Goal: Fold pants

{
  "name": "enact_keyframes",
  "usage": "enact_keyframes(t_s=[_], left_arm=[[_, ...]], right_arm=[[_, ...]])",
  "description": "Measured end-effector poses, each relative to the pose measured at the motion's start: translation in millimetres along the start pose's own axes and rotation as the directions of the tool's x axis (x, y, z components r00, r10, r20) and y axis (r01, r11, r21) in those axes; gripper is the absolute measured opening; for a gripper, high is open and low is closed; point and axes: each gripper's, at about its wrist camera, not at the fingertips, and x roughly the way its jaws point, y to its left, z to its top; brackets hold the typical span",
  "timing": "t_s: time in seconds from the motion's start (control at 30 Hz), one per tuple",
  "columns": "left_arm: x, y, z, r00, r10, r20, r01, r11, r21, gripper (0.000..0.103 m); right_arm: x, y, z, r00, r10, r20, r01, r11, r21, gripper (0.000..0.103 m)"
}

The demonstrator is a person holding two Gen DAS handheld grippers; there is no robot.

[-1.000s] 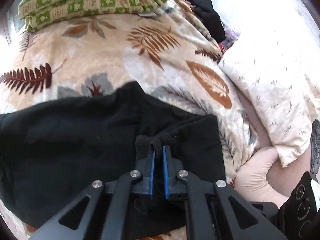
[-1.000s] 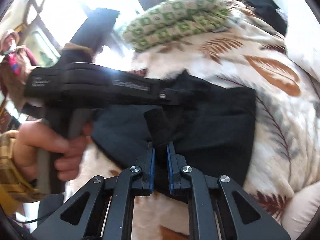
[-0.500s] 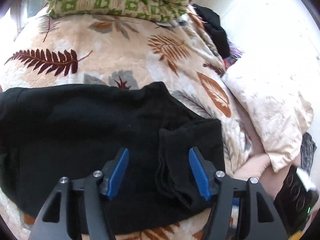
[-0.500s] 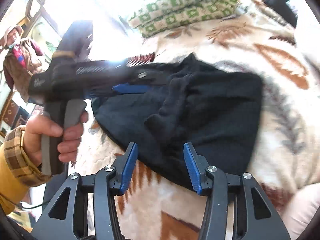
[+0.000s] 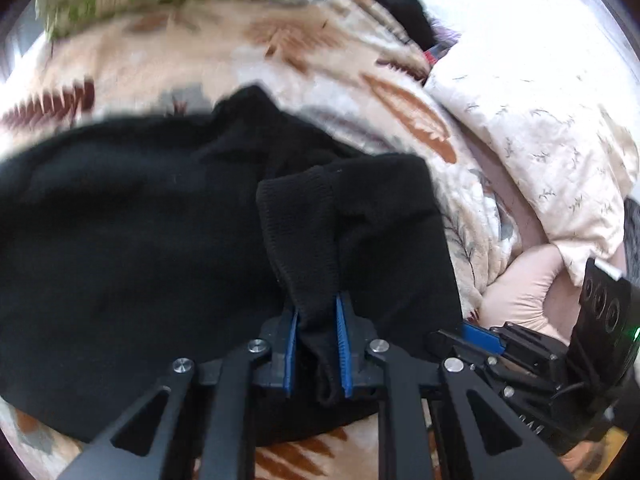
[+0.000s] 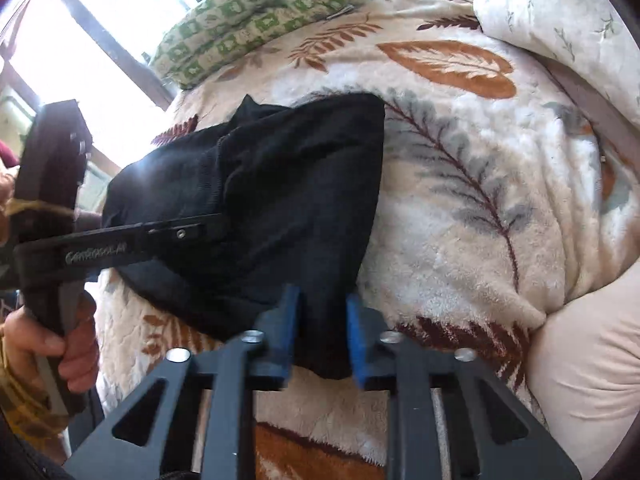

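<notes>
We have the pants (image 5: 160, 248) lying on the blanket (image 5: 224, 60), their long axis running leftward from both grippers. The left gripper (image 5: 317, 332) is closing on the ribbed cuff (image 5: 300, 232); the right gripper (image 6: 322, 320), just beside it, is closing on the near corner.

The pants (image 5: 168, 240) lie on the blanket (image 6: 480, 208). A pillow (image 6: 248, 20) sits behind them, a quilt (image 5: 540, 128) to their right.
</notes>
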Motion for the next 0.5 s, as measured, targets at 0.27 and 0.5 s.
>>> enact_keyframes(t_s=[0.27,0.5], left_arm=[[-7.2,23.0,-0.3,0.998,0.061,0.005,-0.060,0.998,-0.021,0.018],[-12.4,36.4,-2.2,0.999,0.028,0.031,-0.026,0.997,-0.076,0.027]], right_arm=[[4.0,25.6,1.1,1.000,0.016,-0.011,-0.016,1.000,-0.001,0.019],[-2.2,30.8,0.0,0.998,-0.059,0.016,0.060,0.997,-0.058,0.041]])
